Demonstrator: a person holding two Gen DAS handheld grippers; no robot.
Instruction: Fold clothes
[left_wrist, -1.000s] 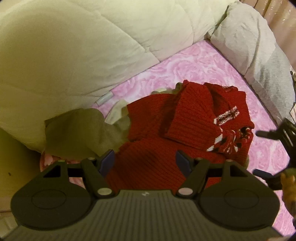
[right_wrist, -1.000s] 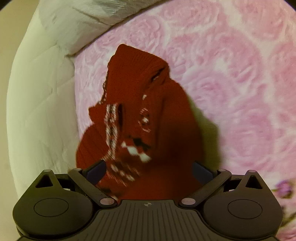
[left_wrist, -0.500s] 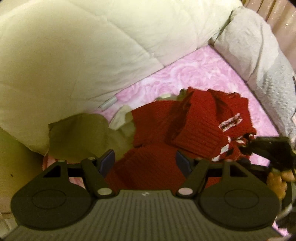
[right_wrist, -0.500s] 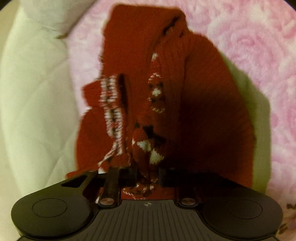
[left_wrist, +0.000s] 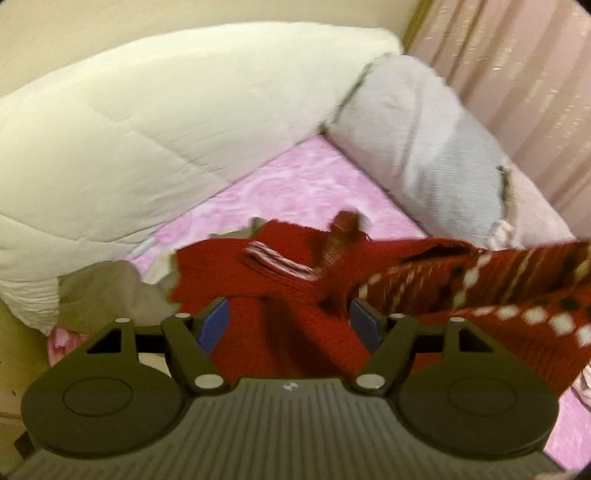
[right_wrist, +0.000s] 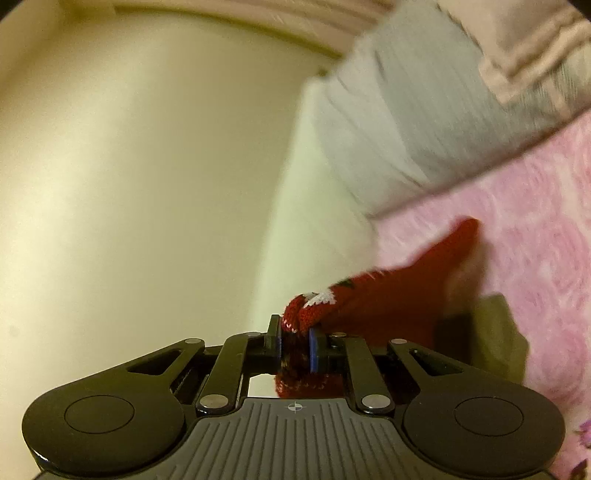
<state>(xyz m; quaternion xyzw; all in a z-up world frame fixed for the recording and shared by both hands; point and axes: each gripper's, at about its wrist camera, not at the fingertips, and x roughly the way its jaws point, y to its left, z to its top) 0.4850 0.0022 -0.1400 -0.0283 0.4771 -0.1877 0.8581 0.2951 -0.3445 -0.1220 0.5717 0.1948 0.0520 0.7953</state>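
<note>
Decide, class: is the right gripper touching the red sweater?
Touching. The right wrist view shows the right gripper with its fingers closed on a bunched fold of the red sweater, the knit pinched between both pads.

No readable words or numbers appear. Each claw body bears only a small white emblem behind its fingers: left claw (left_wrist: 290, 321), right claw (right_wrist: 295, 341).

A sweater (left_wrist: 280, 280) lies on the bedsheet (left_wrist: 295, 188), duvet (left_wrist: 147, 140) behind-left, pillow (left_wrist: 417, 147) behind-right.
</note>
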